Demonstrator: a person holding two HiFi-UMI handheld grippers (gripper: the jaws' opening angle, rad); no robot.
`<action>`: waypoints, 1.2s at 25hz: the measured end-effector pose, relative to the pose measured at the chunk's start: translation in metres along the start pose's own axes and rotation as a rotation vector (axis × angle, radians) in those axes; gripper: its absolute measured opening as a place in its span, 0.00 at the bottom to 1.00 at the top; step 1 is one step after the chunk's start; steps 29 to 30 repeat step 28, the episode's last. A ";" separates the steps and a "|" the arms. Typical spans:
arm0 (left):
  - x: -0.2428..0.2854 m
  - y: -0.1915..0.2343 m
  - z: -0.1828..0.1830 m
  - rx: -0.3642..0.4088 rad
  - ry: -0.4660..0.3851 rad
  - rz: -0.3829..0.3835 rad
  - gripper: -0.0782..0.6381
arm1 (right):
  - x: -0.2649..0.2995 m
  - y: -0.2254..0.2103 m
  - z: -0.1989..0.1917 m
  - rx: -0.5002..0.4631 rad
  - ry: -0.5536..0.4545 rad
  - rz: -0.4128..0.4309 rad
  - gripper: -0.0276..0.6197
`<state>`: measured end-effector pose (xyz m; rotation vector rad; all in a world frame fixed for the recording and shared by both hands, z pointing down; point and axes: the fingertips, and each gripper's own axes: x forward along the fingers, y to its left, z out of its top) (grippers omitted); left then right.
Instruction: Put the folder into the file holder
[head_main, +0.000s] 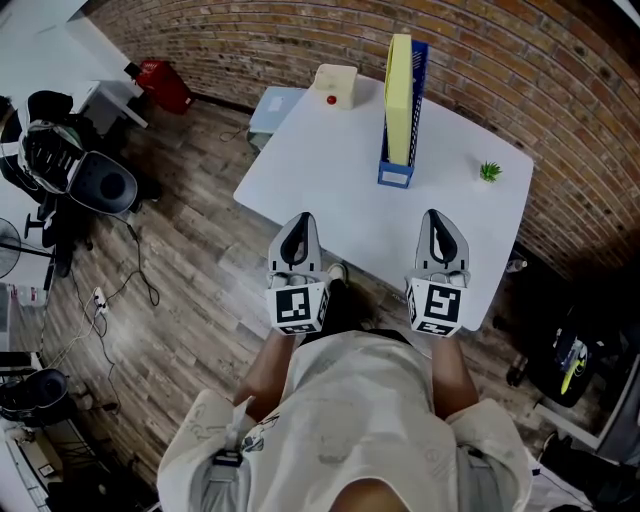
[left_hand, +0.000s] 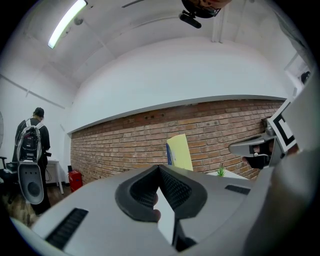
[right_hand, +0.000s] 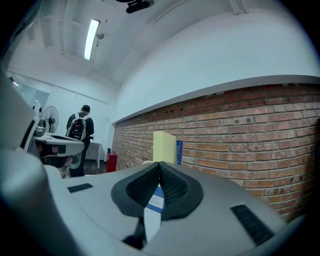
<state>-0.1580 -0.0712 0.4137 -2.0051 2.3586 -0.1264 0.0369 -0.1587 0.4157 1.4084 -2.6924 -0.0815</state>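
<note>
You hold both tongs level over the near edge of the white rectangular desk (head_main: 330, 170), side by side and apart from each other. Your left tongs (head_main: 298, 222) have their dark ribbed pads drawn together at the tips, with nothing gripped between them. Your right tongs (head_main: 436, 218) are pressed together in the same way and are just as empty.

The pale yellow flat folder (head_main: 399, 95) stands upright inside the blue plastic file holder (head_main: 396, 176). The holder sits toward the far side of the desk, well apart from both tongs, and rises above the tips of each in your two gripper views.

A small green plant (head_main: 489, 171) stands to the right of the holder, near the desk's right edge. A cream box with a red button (head_main: 336, 84) rests at the far left corner.

A red brick wall (head_main: 300, 40) runs behind the desk. A red canister (head_main: 165, 85) stands by it on the wooden plank floor (head_main: 180, 290). In your left gripper view a person with a backpack (left_hand: 31, 140) stands far off at the left
</note>
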 end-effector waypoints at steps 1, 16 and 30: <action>0.000 0.000 0.001 0.000 -0.001 0.001 0.12 | 0.000 0.001 0.001 0.001 0.000 0.002 0.07; -0.010 0.001 0.001 0.005 0.000 0.016 0.12 | -0.005 0.006 -0.001 -0.026 0.004 0.018 0.07; -0.027 0.005 -0.001 0.001 0.004 0.035 0.12 | -0.013 0.009 0.000 -0.017 0.004 0.033 0.07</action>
